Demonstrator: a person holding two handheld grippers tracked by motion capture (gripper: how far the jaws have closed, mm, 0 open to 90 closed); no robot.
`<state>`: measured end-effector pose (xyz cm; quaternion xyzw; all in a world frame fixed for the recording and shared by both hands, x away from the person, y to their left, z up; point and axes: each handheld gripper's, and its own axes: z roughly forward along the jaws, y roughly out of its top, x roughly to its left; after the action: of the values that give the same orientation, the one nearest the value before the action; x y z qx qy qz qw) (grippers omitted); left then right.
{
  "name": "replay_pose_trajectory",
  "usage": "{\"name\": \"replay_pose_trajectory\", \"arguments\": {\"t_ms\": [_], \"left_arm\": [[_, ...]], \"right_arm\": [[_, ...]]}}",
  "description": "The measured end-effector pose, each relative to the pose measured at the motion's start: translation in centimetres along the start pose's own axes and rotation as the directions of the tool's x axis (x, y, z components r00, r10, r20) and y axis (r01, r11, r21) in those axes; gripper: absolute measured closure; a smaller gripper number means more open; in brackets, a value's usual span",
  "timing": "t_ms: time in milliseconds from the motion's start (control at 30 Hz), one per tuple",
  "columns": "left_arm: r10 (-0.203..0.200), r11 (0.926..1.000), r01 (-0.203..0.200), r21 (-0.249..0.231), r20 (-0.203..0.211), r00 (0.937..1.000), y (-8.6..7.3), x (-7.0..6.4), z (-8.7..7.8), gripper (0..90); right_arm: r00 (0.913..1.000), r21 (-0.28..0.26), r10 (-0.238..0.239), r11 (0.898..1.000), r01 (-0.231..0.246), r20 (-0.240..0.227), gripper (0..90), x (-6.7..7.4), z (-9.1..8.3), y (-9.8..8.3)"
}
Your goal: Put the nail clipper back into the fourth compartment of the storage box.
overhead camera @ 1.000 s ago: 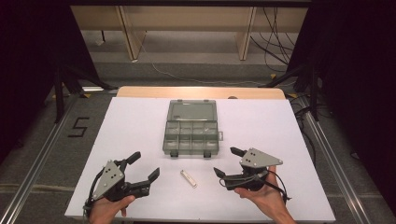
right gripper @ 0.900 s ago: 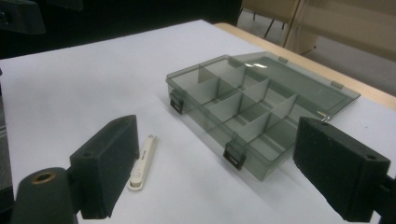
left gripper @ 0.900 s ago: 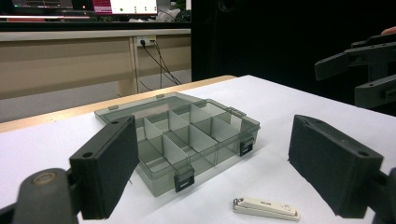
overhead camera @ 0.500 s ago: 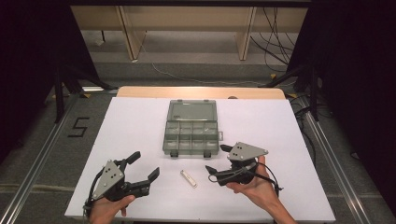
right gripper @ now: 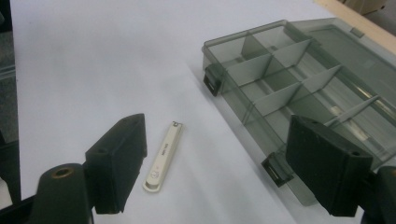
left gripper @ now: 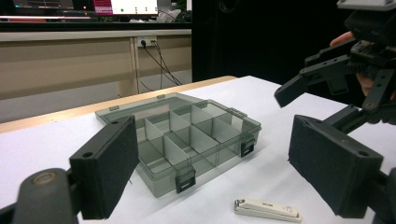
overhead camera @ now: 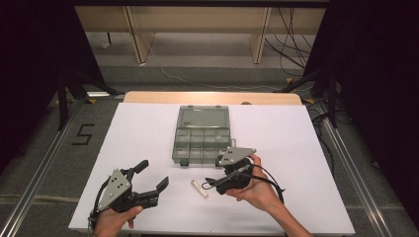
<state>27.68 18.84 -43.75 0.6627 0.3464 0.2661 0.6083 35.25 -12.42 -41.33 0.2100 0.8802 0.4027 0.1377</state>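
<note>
A white nail clipper [overhead camera: 199, 188] lies flat on the white table, just in front of a grey see-through compartment box [overhead camera: 201, 143] whose lid is folded back. My right gripper [overhead camera: 213, 174] points left at the clipper from close by. It is open, its jaws have just been closing a little, and nothing is between them. In the right gripper view the clipper [right gripper: 163, 156] lies ahead, next to the left jaw, with the box [right gripper: 299, 79] on the right. My left gripper [overhead camera: 153, 174] rests open at the front left, aimed at the clipper [left gripper: 267, 209] and the box [left gripper: 187, 135].
The table's wooden far edge [overhead camera: 212, 97] runs behind the box. Metal rails [overhead camera: 44, 168] flank the table, and a "5" [overhead camera: 81, 134] is marked on the floor at the left. Cables [overhead camera: 291, 29] hang at the back right.
My right gripper has moved left across the table toward the nail clipper and the box's front corner. The left gripper, the clipper and the box have stayed put.
</note>
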Motion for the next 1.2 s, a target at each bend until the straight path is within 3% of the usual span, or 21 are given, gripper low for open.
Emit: {"name": "replay_pose_trajectory", "arguments": {"t_ms": [167, 400, 667, 900, 1200], "left_arm": [[0.001, 1.0000, -0.001, -0.001, 0.002, 1.0000, 0.0, 0.0, 0.0, 15.6], [-0.001, 1.0000, 0.001, -0.002, 0.002, 1.0000, 0.0, 0.0, 0.0, 15.6], [-0.001, 1.0000, 0.001, -0.003, 0.005, 1.0000, 0.0, 0.0, 0.0, 15.6], [0.000, 1.0000, 0.000, -0.003, 0.003, 1.0000, 0.0, 0.0, 0.0, 15.6], [0.000, 1.0000, 0.000, -0.007, 0.002, 1.0000, 0.1, 0.0, -0.1, 15.6]], "right_arm": [[0.9997, 0.048, -0.016, 0.999, 0.017, -0.019, 23.0, 0.1, 1.2, 0.5], [0.9993, 0.098, 0.000, 0.995, 0.003, -0.037, 23.0, 0.2, 2.5, 1.1], [0.9975, 0.180, -0.018, 0.983, 0.030, -0.068, 24.2, 0.7, 4.5, 1.4], [0.9955, 0.250, -0.037, 0.967, 0.058, -0.088, 26.3, 1.0, 6.2, 1.5], [0.9897, 0.358, -0.049, 0.929, 0.094, -0.134, 32.9, 1.5, 8.2, 1.6]]}}
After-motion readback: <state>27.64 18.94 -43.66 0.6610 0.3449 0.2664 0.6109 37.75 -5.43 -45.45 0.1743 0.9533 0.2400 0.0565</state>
